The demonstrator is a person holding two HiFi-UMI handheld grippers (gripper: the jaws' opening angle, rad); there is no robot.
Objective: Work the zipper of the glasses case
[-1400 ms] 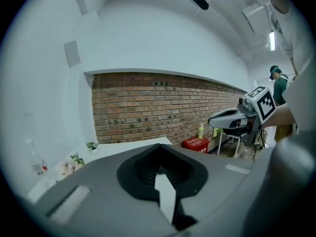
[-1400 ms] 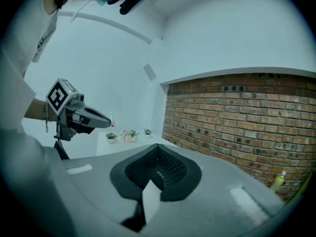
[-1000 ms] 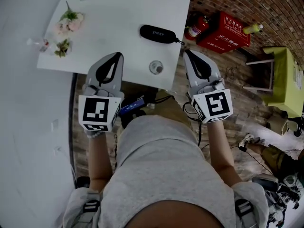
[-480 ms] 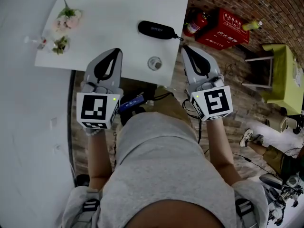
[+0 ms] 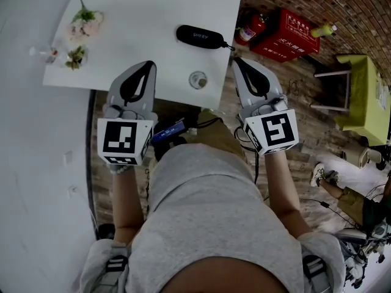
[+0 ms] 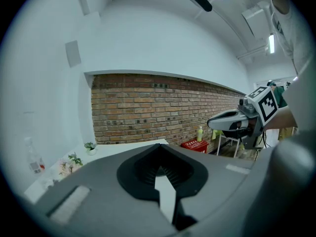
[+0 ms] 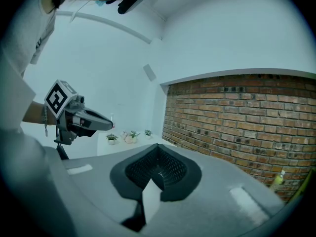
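Observation:
The black glasses case [image 5: 200, 36] lies on the white table [image 5: 153, 17] near its right edge, its zipper pull pointing right. My left gripper [image 5: 148, 66] hovers over the table's near edge, shut and empty, well short of the case. My right gripper [image 5: 237, 61] is just off the table's right corner, below and right of the case, also shut and empty. In the left gripper view the jaws [image 6: 159, 147] meet with nothing between them, and the right gripper [image 6: 237, 122] shows to the side. The right gripper view shows its own closed jaws [image 7: 158, 146] and the left gripper [image 7: 74, 120].
A small round object [image 5: 197, 80] sits on the table between the grippers. Flowers [image 5: 85, 26] and a little bottle [image 5: 43, 52] stand at the table's left. On the floor to the right are a fire extinguisher [image 5: 249, 32], a red box [image 5: 290, 36] and a green stool [image 5: 360, 96].
The head view has drifted a little, so everything sits slightly higher in the frame. Both grippers and the case keep their places.

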